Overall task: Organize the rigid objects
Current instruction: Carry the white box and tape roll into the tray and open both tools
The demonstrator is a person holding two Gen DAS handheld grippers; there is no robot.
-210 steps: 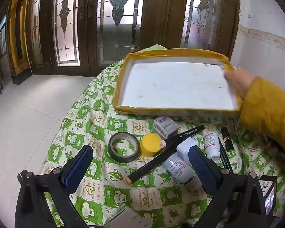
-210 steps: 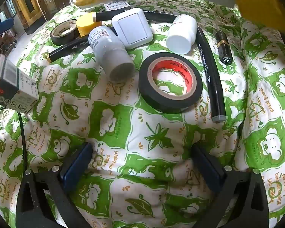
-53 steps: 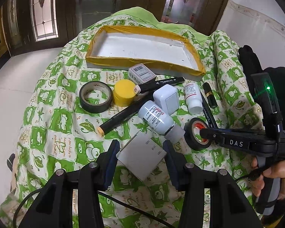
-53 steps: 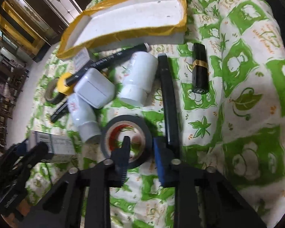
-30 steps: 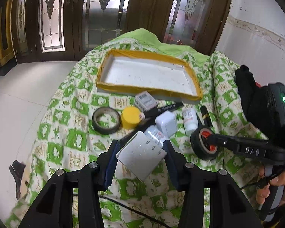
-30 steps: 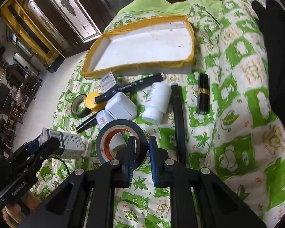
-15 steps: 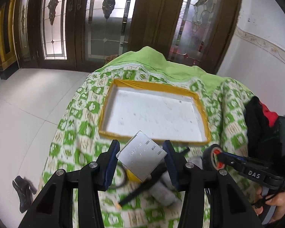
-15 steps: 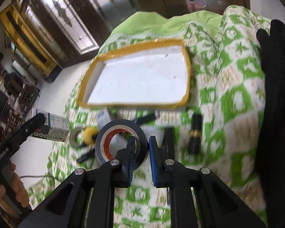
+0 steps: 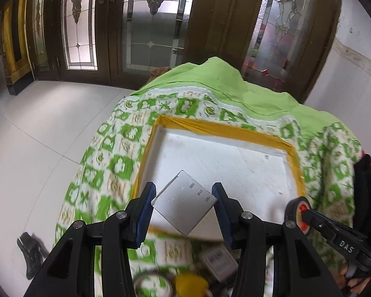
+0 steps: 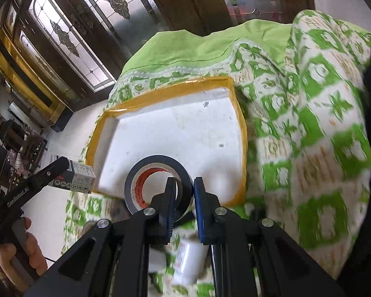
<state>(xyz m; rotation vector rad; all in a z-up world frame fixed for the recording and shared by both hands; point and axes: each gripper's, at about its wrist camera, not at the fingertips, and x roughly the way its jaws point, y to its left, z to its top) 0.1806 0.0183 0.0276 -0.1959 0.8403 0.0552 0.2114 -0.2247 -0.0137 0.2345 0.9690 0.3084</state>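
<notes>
A white foam tray with a yellow taped rim lies on the green patterned cloth. My left gripper is shut on a small grey box, held tilted in the air over the tray's near edge. The same box shows at the left of the right wrist view. My right gripper is shut on the wall of a black tape roll with a red core, also above the tray's near edge. That roll appears at the right in the left wrist view.
Below the grippers, blurred, lie a white bottle, a grey carton, a yellow lid and another tape roll. A dark garment sits at the right edge. A hand holds the left gripper. White floor lies left.
Both grippers have carried their loads away from the pile toward the tray; the tray now fills the middle of both views and the loose items have slid to the bottom.
</notes>
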